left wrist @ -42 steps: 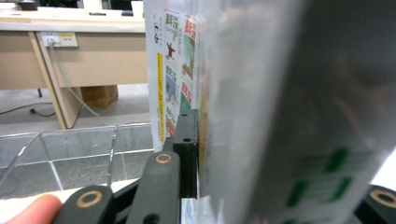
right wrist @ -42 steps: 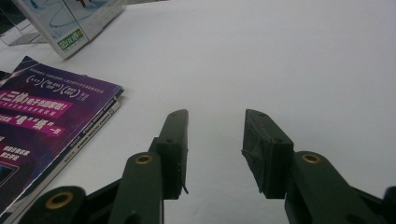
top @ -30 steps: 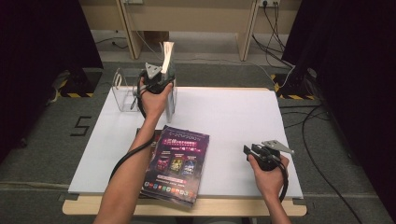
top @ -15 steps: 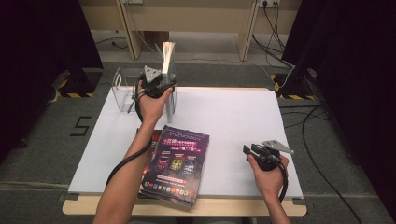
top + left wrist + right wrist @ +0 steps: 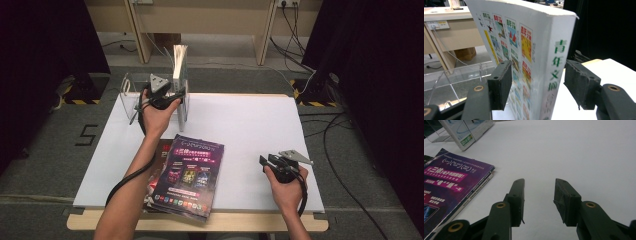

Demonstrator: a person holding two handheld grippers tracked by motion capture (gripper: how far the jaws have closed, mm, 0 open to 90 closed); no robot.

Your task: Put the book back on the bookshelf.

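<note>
At far-left surface (image 5: 250,120), left gripper (image 5: 536,85) straddles upright white book (image 5: 541,50) (long axis vertical) beside clear rack (image 5: 131,90), fingers apart, seemingly not clamping; right gripper (image 5: 537,200) idles open, empty, well apart.

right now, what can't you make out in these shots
- Upright white book: its foot is cut off by the bottom edge of the left gripper view, so its seating in the clear acrylic rack is unclear.
- Left gripper: contact with the book can't be confirmed.
- Magazines under the purple magazine: covers hidden, high view.
</note>
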